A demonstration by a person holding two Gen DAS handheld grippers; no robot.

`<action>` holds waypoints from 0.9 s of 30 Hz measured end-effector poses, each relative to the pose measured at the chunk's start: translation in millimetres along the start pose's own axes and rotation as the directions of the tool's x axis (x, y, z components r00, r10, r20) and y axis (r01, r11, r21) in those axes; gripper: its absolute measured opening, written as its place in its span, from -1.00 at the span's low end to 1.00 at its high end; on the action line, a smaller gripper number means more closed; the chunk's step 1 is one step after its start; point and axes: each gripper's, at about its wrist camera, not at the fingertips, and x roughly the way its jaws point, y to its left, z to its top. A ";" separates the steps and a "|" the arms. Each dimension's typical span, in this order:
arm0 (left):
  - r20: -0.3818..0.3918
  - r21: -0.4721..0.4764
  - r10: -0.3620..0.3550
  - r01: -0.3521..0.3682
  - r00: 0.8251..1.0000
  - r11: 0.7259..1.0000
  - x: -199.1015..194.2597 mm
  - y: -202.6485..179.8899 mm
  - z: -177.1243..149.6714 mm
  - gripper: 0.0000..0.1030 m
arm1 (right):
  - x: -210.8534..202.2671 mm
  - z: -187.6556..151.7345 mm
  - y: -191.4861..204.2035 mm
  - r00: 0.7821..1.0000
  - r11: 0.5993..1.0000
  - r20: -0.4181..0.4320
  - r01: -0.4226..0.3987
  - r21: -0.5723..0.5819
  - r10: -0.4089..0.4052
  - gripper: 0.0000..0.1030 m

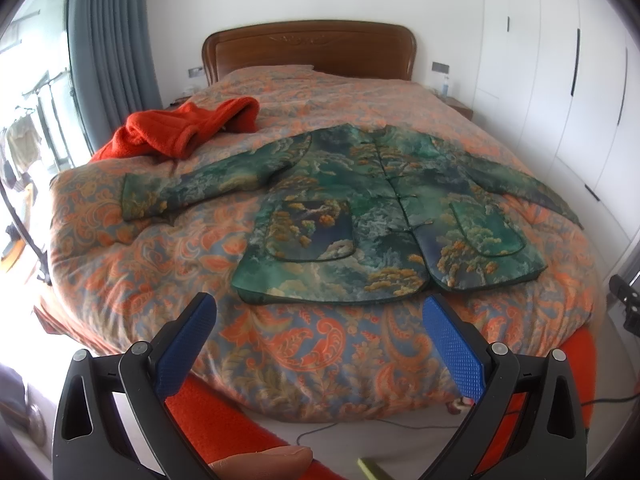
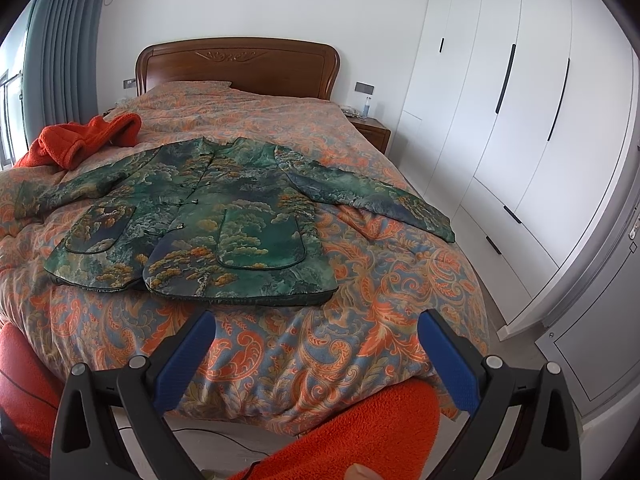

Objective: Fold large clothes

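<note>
A green patterned jacket (image 1: 372, 208) (image 2: 208, 216) lies flat and face up on the bed, buttoned down the front, both sleeves spread out sideways. Its hem faces me. My left gripper (image 1: 320, 312) hovers open just short of the hem, near the bed's foot, with nothing between its blue pads (image 1: 184, 344). My right gripper (image 2: 318, 330) is open too, held above the foot of the bed, a little short of the jacket's right hem corner. Neither gripper touches the jacket.
An orange fleece garment (image 1: 180, 128) (image 2: 80, 140) lies bunched at the bed's far left. The paisley quilt (image 1: 280, 344) covers the bed, with a wooden headboard (image 1: 312, 48) behind. White wardrobes (image 2: 500, 100) line the right. Orange sleeves (image 2: 360, 432) and a cable on the floor sit below.
</note>
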 end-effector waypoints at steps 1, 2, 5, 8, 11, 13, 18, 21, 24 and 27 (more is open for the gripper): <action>0.000 -0.001 0.001 -0.001 1.000 1.000 0.3 0.2 -1.0 0.99 | 0.0 0.0 0.1 1.000 1.000 0.000 0.000 0.000 0.000 1.00; -0.001 -0.003 0.002 -0.002 1.000 1.000 1.0 0.2 -1.3 0.99 | 0.2 0.0 0.3 1.000 1.000 0.000 0.000 0.000 0.000 1.00; -0.003 -0.005 0.006 -0.006 1.000 1.000 1.5 1.6 -2.5 0.99 | -0.2 0.1 1.0 1.000 1.000 0.001 0.000 -0.002 0.000 1.00; -0.005 -0.006 0.007 -0.007 1.000 1.000 2.1 3.0 -3.0 0.99 | -0.4 0.1 1.0 1.000 1.000 0.007 -0.002 0.001 0.002 1.00; -0.007 -0.005 0.010 -0.010 1.000 1.000 3.4 4.4 -3.6 0.99 | 0.4 -0.6 2.7 1.000 1.000 0.010 -0.004 0.004 0.004 1.00; -0.012 -0.006 0.012 -0.012 1.000 1.000 5.3 4.9 -3.3 0.99 | 0.8 -1.4 2.9 1.000 1.000 0.006 -0.004 0.004 0.004 1.00; -0.025 -0.003 0.026 -0.026 0.999 1.000 11.1 4.5 -4.0 0.99 | 2.9 -1.7 1.5 1.000 1.000 0.001 -0.005 0.008 0.005 1.00; -0.037 0.001 0.043 -0.043 0.998 0.999 15.2 4.5 -5.0 0.99 | 4.7 -0.9 2.3 1.000 1.000 0.001 -0.010 0.007 0.010 1.00; -0.046 -0.001 0.055 -0.055 0.997 0.998 18.0 5.8 -6.6 0.99 | 7.1 -1.1 4.8 1.000 1.000 -0.001 -0.017 0.000 0.017 1.00; -0.058 -0.005 0.060 -0.060 0.997 0.998 21.1 7.6 -8.0 0.99 | 9.1 -0.4 7.9 1.000 1.000 -0.003 -0.022 -0.008 0.022 1.00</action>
